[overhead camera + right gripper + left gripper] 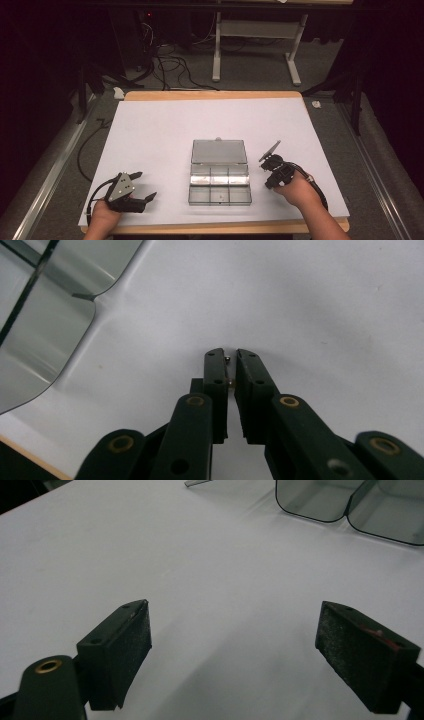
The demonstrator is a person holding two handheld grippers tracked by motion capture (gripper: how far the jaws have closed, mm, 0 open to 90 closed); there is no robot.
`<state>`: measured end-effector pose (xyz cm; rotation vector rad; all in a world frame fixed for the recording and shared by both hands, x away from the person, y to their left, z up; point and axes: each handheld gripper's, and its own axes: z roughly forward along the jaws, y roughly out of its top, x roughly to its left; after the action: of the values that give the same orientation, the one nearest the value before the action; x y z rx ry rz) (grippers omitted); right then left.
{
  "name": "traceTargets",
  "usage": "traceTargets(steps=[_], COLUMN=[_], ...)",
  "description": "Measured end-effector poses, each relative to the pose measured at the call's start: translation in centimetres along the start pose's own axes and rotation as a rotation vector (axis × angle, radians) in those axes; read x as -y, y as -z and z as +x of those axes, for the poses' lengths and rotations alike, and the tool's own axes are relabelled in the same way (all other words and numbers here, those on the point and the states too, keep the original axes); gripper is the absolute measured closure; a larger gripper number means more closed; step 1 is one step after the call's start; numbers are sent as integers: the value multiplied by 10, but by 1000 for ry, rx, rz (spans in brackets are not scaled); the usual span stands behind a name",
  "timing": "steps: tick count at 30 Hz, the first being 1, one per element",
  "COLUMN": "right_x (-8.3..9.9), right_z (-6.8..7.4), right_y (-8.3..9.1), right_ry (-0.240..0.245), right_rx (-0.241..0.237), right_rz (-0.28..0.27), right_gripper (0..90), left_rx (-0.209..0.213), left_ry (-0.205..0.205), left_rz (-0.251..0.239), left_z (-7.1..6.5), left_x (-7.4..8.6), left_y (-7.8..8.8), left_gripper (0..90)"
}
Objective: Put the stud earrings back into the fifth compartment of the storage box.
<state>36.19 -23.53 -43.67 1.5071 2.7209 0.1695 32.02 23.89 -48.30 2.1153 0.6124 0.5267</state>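
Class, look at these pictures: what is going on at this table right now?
A person works at a table covered by a white sheet, holding a gripper in each hand. A clear plastic compartment box lies open in the middle, its lid folded back flat. The right gripper, just right of the box, has its jaws closed on a tiny metal pin or screw. The left gripper rests at the near left with jaws wide apart and nothing between them.

White table cover [165, 125], grey desk legs [216, 50], tangled cables [170, 65] on the floor beyond
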Motion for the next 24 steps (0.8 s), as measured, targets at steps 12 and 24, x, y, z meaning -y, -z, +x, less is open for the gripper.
traceTargets(steps=[12, 24], right_x=[0, 1], right_z=[2, 9], right_y=[13, 24], right_ry=[7, 35], right_rx=[-2, -1], right_rz=[-26, -43], right_gripper=[866, 866], left_rx=[-1, 3], left_ry=[0, -4], left_rz=[-1, 1], left_z=[0, 0], left_x=[0, 0], left_y=[0, 0], left_gripper=[153, 153])
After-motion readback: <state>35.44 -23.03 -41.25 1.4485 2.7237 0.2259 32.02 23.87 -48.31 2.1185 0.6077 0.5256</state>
